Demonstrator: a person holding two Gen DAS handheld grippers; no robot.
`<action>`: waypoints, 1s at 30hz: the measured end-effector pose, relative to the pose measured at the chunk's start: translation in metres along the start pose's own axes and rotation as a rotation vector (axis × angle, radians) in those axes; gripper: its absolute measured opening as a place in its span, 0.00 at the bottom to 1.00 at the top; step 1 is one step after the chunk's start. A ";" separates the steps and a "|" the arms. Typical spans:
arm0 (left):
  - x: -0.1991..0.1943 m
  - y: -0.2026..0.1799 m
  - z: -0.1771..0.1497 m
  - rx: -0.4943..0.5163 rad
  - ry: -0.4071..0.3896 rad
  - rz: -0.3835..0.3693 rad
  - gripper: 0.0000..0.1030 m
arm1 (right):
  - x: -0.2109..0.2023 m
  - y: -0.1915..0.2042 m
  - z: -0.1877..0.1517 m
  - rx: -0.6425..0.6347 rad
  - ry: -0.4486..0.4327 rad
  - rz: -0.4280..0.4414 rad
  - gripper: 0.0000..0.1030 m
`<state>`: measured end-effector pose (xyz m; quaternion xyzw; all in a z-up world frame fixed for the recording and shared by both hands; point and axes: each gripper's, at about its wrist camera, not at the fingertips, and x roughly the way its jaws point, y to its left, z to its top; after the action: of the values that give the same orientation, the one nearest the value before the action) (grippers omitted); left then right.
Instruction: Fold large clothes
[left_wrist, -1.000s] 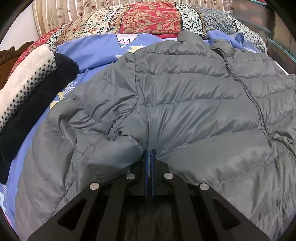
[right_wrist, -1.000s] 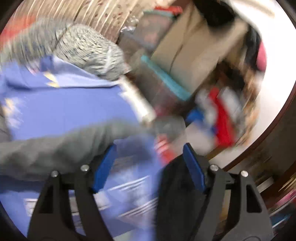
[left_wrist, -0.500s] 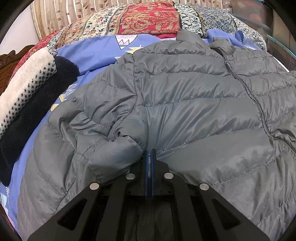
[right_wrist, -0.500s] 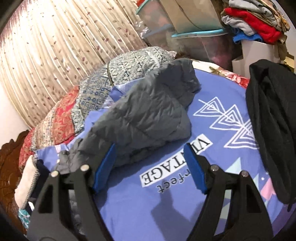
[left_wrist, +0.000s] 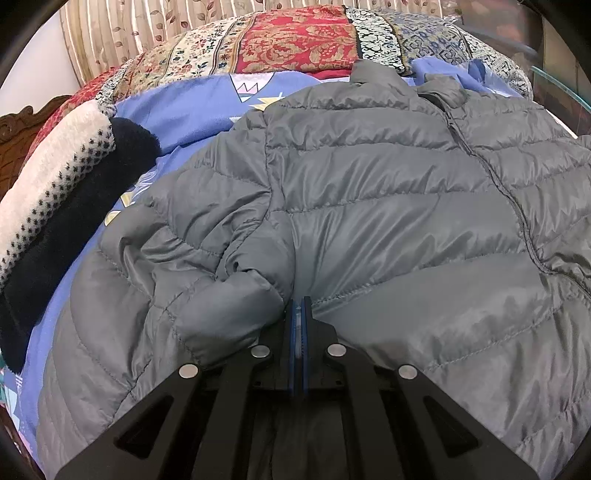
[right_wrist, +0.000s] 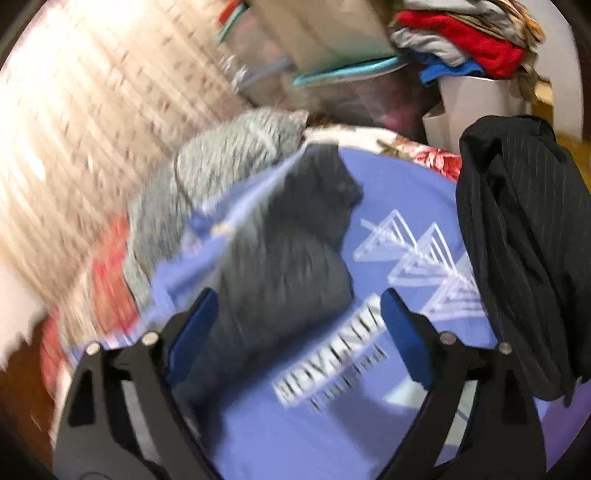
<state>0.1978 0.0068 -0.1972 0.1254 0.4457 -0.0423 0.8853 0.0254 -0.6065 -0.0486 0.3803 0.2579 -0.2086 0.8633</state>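
Observation:
A grey quilted puffer jacket (left_wrist: 369, 206) lies spread front up on a blue printed blanket (left_wrist: 192, 107), zipper running down the right. My left gripper (left_wrist: 297, 306) is shut, pinching a fold of the jacket near its lower hem beside the bunched left sleeve (left_wrist: 207, 280). In the blurred right wrist view, my right gripper (right_wrist: 295, 321) is open and empty above the blanket (right_wrist: 388, 206), with the jacket's other sleeve (right_wrist: 280, 258) lying between and beyond its jaws.
A white and black fleece garment (left_wrist: 55, 206) lies at the left. Patterned pillows (left_wrist: 295, 44) line the far side before a curtain. A black pinstriped garment (right_wrist: 524, 236) lies at the right. Storage boxes and stacked clothes (right_wrist: 461, 44) stand beyond the bed.
The left gripper stays shut on the jacket, shifting only slightly. The right gripper has swung fast, its view moving from the room clutter to the jacket sleeve on the blanket, still open.

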 end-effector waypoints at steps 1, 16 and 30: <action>0.000 0.000 0.000 -0.002 -0.001 -0.001 0.26 | 0.004 0.002 0.014 0.042 -0.008 0.004 0.86; 0.000 -0.003 0.000 0.014 0.000 0.020 0.26 | 0.137 0.035 0.083 0.007 0.162 -0.121 0.05; -0.063 -0.050 0.033 0.008 0.043 -0.241 0.26 | 0.093 -0.097 0.023 0.069 -0.017 -0.214 0.04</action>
<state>0.1763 -0.0524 -0.1375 0.0753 0.4762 -0.1477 0.8636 0.0501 -0.6997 -0.1450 0.3784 0.2824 -0.3117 0.8246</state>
